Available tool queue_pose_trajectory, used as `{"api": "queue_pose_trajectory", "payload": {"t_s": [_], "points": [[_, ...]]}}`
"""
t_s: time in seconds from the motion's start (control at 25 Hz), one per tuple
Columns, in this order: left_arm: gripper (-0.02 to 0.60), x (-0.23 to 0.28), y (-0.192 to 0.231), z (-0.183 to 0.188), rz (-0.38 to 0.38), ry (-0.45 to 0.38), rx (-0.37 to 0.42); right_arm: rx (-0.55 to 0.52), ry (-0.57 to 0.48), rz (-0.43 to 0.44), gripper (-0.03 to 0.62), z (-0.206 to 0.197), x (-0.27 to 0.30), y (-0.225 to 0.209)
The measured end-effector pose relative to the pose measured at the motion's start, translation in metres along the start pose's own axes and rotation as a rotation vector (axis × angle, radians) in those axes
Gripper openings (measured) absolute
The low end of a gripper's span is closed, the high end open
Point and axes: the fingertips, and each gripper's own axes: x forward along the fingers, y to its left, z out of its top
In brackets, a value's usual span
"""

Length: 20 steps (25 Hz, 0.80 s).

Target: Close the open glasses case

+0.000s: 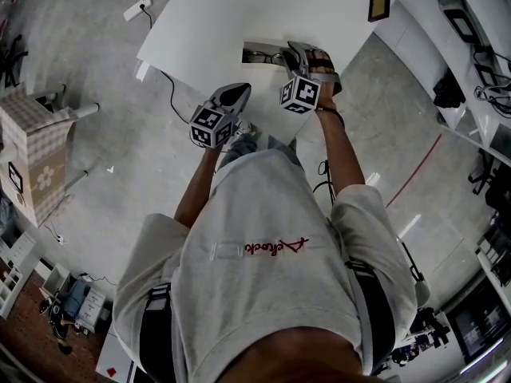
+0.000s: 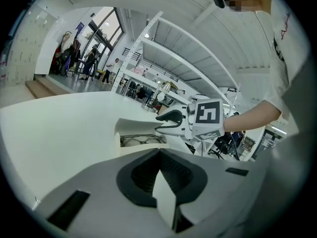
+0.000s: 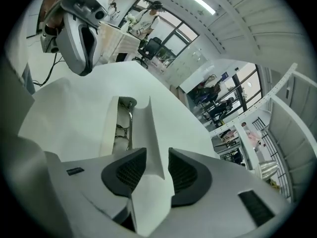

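- The fingers (image 3: pixel 184 175) of the right gripper (image 3: pixel 157 155) were held wide apart. The raised lid (image 3: pixel 151 128) of the glasses case (image 3: pixel 110 128) stood in the gap between them, and it was thinner than that gap.
- The fingers (image 2: pixel 141 175) of the left gripper (image 2: pixel 158 151) were pressed together at their tips, and nothing was caught between them.
- The glasses case was seen lying open on the white surface (image 3: pixel 64 108), near the edge on the person's side. A pair of glasses (image 3: pixel 124 128) was laid inside it.
- From the left fingers, the case lay ahead and apart, and was not touched by them. The right gripper was seen just beyond it, at the lid.
- In the head view, the right gripper was placed at the right end of the case. The left gripper was held nearer the person's body, by the edge of the surface.
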Motion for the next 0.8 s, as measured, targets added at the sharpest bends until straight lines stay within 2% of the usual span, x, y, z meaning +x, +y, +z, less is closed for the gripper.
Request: {"api": "queue_pose_trajectory", "payload": {"t_s": [0.04,0.2,0.24,0.28,0.32,0.8], "points": [[0.026,0.000,0.000,0.000,0.001,-0.001,-0.001,-0.005,-0.001,-0.006,0.138,0.000,0.001,-0.001],[0.028,-0.001,0.001,0.002,-0.001,-0.008,0.002,-0.027,0.006,0.003,0.137,-0.002,0.007,-0.001],[0.027,-0.001,0.001,0.003,-0.001,-0.010,0.004,-0.034,0.010,0.000,0.116,-0.003,0.008,-0.002],[0.026,0.000,0.001,0.003,-0.002,-0.011,0.005,-0.042,0.010,-0.005,0.039,-0.004,0.008,-0.003],[0.028,0.000,0.001,0.003,-0.003,-0.011,0.005,-0.050,0.009,-0.007,0.028,-0.004,0.007,-0.004],[0.026,0.003,-0.002,0.005,-0.015,-0.012,0.006,-0.053,-0.007,0.022,0.017,-0.001,-0.002,0.007]]}}
